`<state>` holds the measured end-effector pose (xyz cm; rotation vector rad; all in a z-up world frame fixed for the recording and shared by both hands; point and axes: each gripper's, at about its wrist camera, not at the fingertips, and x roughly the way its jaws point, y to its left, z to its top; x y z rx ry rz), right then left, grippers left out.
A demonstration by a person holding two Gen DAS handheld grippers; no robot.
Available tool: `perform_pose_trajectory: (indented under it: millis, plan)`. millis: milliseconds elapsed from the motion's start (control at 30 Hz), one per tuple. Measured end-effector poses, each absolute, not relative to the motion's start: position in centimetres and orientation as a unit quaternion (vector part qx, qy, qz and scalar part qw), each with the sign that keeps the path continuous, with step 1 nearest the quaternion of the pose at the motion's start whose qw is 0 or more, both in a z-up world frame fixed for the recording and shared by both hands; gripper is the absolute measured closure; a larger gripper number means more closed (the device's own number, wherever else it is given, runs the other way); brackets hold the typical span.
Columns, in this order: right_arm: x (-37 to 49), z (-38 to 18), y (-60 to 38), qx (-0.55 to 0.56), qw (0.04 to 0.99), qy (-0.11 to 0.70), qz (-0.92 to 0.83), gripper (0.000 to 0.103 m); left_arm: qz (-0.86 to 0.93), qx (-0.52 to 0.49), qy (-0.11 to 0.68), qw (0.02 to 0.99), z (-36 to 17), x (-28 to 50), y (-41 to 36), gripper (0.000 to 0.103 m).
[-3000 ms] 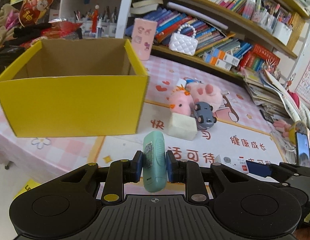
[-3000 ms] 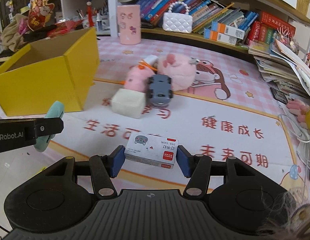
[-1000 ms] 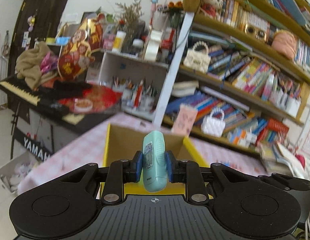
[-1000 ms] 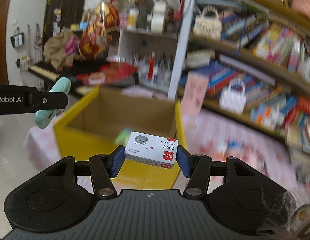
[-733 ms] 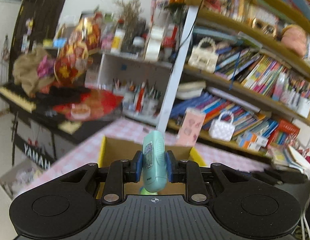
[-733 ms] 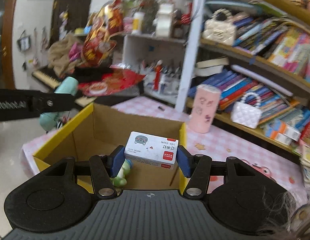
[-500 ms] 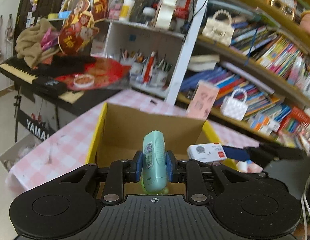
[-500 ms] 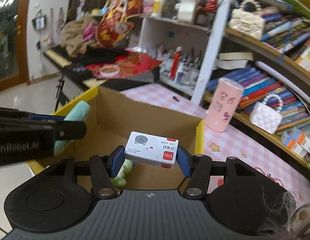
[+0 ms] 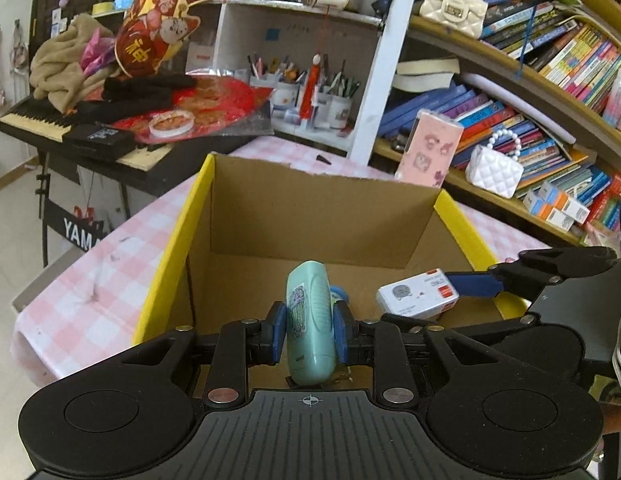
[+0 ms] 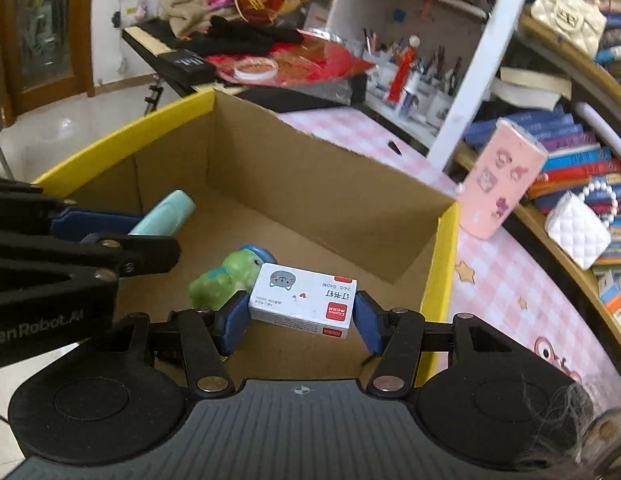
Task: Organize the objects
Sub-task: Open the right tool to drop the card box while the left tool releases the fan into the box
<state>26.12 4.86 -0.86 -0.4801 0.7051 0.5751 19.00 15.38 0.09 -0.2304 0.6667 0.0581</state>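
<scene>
Staple box point(image 10: 302, 300): small white carton with a cat face, red label blocks and printed characters, clamped by its short ends in the right gripper point(image 10: 300, 320) and held above the open yellow cardboard box point(image 9: 172, 240). Judged light and stiff, its thin card walls liable to crush under a hard squeeze; the end-to-end hold suited it.

Mint-green oval case point(image 9: 310, 328): smooth moulded plastic with a sticker on one flat face, pinched upright across its narrow width in the left gripper point(image 9: 309, 334), also over the box opening. Judged light, rigid and somewhat slippery; the flat faces gave the surest hold.

Green plush toy point(image 10: 226, 276): soft, blue-capped, lying on the box floor.

Box: plain brown corrugated inside, yellow outside, standing on a pink checked tablecloth point(image 9: 90, 272).
</scene>
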Motion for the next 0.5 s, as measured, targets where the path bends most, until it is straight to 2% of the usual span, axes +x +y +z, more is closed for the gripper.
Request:
perform_pose_trajectory:
  millis: [33,100,233,500]
  plan:
    - [26.2,-1.0,4.9,-0.233,0.872,0.338,0.269,0.049,0.028,-0.115,0.327,0.938,0.0,19.1,15.5,0.075]
    - [26.2,-1.2,4.8,-0.232,0.874,0.338,0.261,0.048,0.032,-0.122,0.324,0.937,0.1,19.1,15.7,0.056]
    - [25.8,-0.6,4.6,-0.223,0.883,0.330,0.249,0.048,0.028,-0.140,0.289,0.947,1.4,18.3,16.1,0.040]
    - [22.3,4.1,2.1,-0.153,0.924,0.275,0.217,0.047,0.008,-0.148,0.204,0.968,5.6,13.5,16.6,0.035]
